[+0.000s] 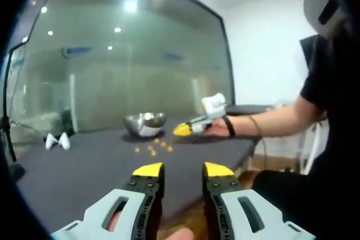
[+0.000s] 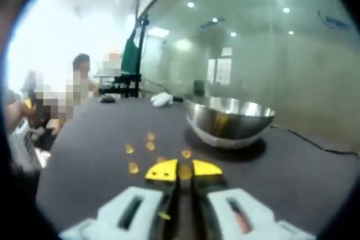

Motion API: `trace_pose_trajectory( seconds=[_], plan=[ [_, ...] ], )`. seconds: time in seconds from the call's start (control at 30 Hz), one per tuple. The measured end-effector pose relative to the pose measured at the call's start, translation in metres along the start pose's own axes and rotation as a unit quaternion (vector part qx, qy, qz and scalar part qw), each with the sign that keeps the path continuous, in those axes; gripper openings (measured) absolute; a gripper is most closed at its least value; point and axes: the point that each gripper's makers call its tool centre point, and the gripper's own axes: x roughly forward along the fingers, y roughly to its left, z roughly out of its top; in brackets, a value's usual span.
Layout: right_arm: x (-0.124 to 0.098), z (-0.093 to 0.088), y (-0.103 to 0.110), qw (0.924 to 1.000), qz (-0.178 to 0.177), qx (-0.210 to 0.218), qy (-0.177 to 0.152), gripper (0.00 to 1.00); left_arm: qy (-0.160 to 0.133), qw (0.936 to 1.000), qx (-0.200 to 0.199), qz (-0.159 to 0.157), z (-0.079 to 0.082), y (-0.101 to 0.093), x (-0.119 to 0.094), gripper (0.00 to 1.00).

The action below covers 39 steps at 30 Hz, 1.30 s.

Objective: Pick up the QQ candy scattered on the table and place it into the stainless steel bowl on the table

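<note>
The dark table [image 2: 315, 178] stretches under both claws, a glass wall [image 1: 129, 66] beyond. The stainless steel bowl [image 2: 230, 119] sits ahead-right of the right gripper [image 2: 184, 171], whose jaws nearly close around one QQ candy [image 2: 185, 172]; others [image 2: 140, 150] lie just ahead. The left gripper [image 1: 183, 171] hangs wide open, empty

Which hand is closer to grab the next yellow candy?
Probably the right. The right hand-held gripper sits low over the table right among the candies, beside the steel bowl, with one candy between its tips. The left hand-held gripper hangs open, back from the table edge.
</note>
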Motion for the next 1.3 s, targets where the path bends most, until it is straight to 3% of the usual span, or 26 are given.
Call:
trace_pose_trajectory(
  seconds=[0.23, 0.33, 0.47, 0.83, 1.07, 1.3],
  plan=[
    [-0.014, 0.016, -0.01, 0.9992, -0.038, -0.01, -0.011, 0.09, -0.001, 1.0, 0.001, -0.003, 0.0, -0.002, -0.001, 0.28],
    [-0.016, 0.033, -0.016, 0.9981, -0.053, -0.002, -0.033, 0.09, -0.003, 1.0, 0.002, -0.002, 0.001, -0.002, -0.002, 0.28],
    [-0.012, 0.054, -0.021, 0.997, -0.062, -0.008, -0.044, 0.09, 0.017, 0.9996, 0.022, 0.004, -0.008, -0.002, -0.001, 0.28],
    [0.026, 0.101, -0.043, 0.9937, -0.092, -0.025, -0.059, 0.09, 0.01, 0.9998, 0.016, 0.001, -0.005, -0.004, -0.003, 0.28],
    [0.052, 0.112, -0.069, 0.9923, -0.113, -0.014, -0.049, 0.09, 0.015, 0.9998, 0.016, 0.002, -0.007, -0.004, -0.005, 0.28],
    [0.075, 0.112, -0.105, 0.9893, -0.14, 0.019, -0.036, 0.09, 0.018, 0.9997, 0.016, 0.002, -0.008, -0.004, -0.005, 0.28]
  ],
)
